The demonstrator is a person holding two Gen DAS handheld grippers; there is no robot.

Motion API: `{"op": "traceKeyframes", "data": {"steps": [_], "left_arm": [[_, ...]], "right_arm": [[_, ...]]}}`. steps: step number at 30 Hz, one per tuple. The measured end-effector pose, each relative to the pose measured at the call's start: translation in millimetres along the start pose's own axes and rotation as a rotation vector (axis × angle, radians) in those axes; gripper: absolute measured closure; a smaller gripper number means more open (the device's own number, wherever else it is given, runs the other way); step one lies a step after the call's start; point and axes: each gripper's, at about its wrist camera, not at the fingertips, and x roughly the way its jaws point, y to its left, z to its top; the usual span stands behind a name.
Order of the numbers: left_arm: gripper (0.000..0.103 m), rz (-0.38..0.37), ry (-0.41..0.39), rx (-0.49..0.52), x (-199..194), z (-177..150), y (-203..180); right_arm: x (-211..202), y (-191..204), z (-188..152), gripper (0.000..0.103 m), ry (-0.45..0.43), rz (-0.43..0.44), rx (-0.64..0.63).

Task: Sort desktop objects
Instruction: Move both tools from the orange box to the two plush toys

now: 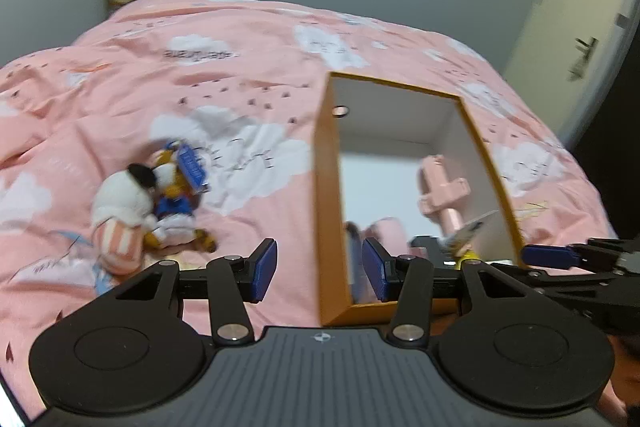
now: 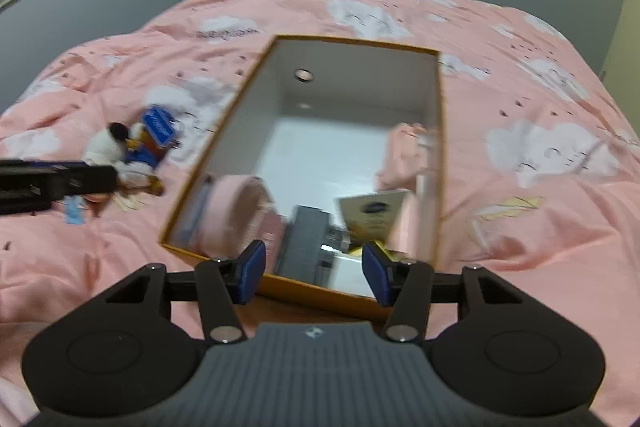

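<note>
The orange box [image 2: 240, 95] sits on a pink bed cover [image 2: 520, 99] with white clouds on it. It is open at the top and white inside.

On the far left of the bed lies a small pile of toys, well apart from the box. A white soft toy [image 1: 120, 203] with a dark head and striped legs lies there. Touching it on the right is a brown and blue soft toy [image 1: 176, 199]. A small blue tag or card [image 1: 192, 167] rests on top of them. These 3 things are not in the box yet.

The left gripper [image 1: 320, 269] hangs at the near left corner of the box. Its 2 blue pads are spread apart, with the box wall standing between them, and nothing is pinched.

Inside the box, from left to right, there is a pink round thing [image 2: 240, 211], a grey block [image 2: 308, 239], a yellow and white card [image 2: 372, 215] and a pink cloth or toy [image 2: 408, 151] at the right wall. Blur hides what they really are.

The right gripper [image 2: 314, 273] hangs over the near edge of the box. Its pads are also spread wide and hold nothing.

I think both tools have just let things go into the box. The next step looks like fetching the toys. The left one is closer, so it should move left to the pile, come down over 1 toy and squeeze it. The toys lie tangled, so it may lift 2 at once.
</note>
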Motion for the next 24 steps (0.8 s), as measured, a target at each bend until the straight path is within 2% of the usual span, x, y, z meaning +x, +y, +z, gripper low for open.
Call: {"op": "traceKeyframes", "data": {"steps": [2,6,11,16,20,24], "left_arm": [[0.048,0.036,0.009,0.003,2.2,-5.7,3.2],[0.048,0.075,0.045,0.018,8.7,-14.9,6.7],[0.044,0.064,0.064,-0.012,11.3,-21.9,16.1],[0.041,0.104,0.044,-0.073,10.1,-19.9,33.3],[0.041,0.114,0.056,-0.128,10.7,-17.1,51.2],[0.041,0.147,0.069,-0.142,10.3,-13.5,67.1]], "right_arm": [[0.6,11.9,1.6,0.037,-0.013,0.02,-0.016],[6.9,35.3,4.3,0.033,-0.016,0.013,-0.043],[16.6,58.3,3.6,0.031,-0.005,0.015,-0.1],[18.9,75.0,9.4,0.028,-0.044,0.01,-0.163],[23.3,90.1,21.5,0.028,-0.076,0.032,-0.219],[32.4,106.3,35.7,0.028,-0.081,0.071,-0.26]]}}
